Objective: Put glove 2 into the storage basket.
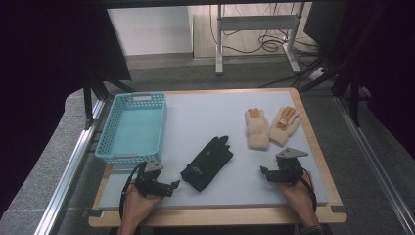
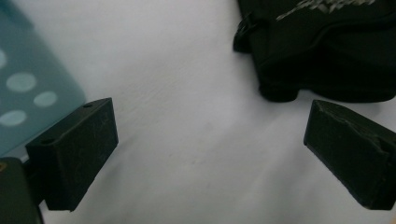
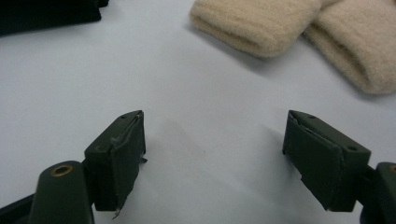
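A black glove (image 1: 207, 163) lies flat in the middle of the white table top (image 1: 205, 117), its cuff towards me. Two cream knitted gloves (image 1: 269, 126) with orange-tipped fingers lie side by side at the back right. My left gripper (image 1: 171, 187) rests near the front edge, just left of the black glove's cuff (image 2: 322, 60), jaws wide apart with nothing between them. My right gripper (image 1: 265, 174) sits at the front right, below the cream gloves' cuffs (image 3: 299, 28), also open and empty.
A light blue plastic basket (image 1: 131, 128) stands empty at the table's left side, its perforated wall (image 2: 23, 88) close to my left gripper. Beyond the table are a grey floor, desk legs and cables.
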Motion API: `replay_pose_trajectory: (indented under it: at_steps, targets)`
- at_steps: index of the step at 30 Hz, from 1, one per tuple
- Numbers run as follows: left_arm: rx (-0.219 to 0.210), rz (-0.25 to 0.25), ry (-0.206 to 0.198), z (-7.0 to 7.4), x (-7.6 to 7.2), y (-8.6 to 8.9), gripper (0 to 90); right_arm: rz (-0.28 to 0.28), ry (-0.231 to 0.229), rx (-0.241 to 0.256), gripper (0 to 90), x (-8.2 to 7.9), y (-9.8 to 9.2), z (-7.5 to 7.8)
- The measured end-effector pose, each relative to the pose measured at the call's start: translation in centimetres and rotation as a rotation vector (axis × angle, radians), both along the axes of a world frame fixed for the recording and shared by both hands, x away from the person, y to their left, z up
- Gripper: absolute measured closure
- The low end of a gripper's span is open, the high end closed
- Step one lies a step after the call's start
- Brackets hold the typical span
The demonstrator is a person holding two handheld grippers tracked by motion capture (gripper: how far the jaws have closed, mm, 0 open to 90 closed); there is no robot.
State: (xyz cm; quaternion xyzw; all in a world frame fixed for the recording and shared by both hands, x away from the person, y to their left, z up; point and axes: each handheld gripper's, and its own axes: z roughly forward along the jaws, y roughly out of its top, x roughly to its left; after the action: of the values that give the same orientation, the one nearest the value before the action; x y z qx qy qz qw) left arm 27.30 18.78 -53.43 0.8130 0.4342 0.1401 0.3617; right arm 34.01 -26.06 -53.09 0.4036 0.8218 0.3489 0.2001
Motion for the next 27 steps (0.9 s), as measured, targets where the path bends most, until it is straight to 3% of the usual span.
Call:
replay_pose_trajectory:
  at_steps: [15,27]
  targets:
    - [0.001,-0.067,0.014,2.6,1.2,-2.8,3.1,0.000,-0.002,0.000,20.6,0.0,0.0,0.0]
    - [-0.002,-0.131,0.053,3.3,4.2,-7.5,0.8,0.000,-0.004,-0.001,20.6,0.0,0.0,0.0]
